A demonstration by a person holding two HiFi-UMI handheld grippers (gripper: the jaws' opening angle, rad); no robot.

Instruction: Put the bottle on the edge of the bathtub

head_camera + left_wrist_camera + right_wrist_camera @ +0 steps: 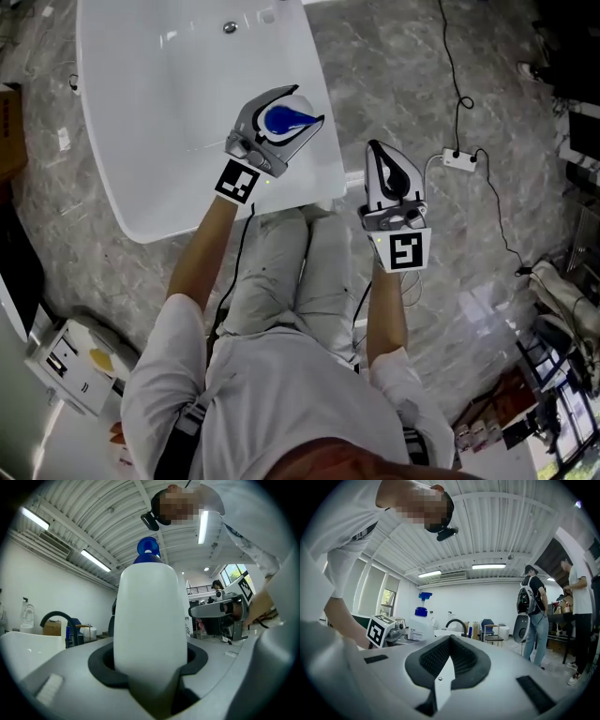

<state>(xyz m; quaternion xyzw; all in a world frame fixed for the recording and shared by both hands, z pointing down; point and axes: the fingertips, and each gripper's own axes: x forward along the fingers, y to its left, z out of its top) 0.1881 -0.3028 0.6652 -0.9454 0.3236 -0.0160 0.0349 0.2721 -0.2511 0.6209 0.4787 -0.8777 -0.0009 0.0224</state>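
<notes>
White bottle [150,620] clamped in left gripper [286,119] over bathtub [141,192]; right gripper [380,153] closed.

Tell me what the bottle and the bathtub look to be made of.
Bottle: likely plastic; opaque white, smooth matte body with a blue top.
Bathtub: probably acrylic or enamel; glossy white, with bright light reflections on its smooth surface.
</notes>
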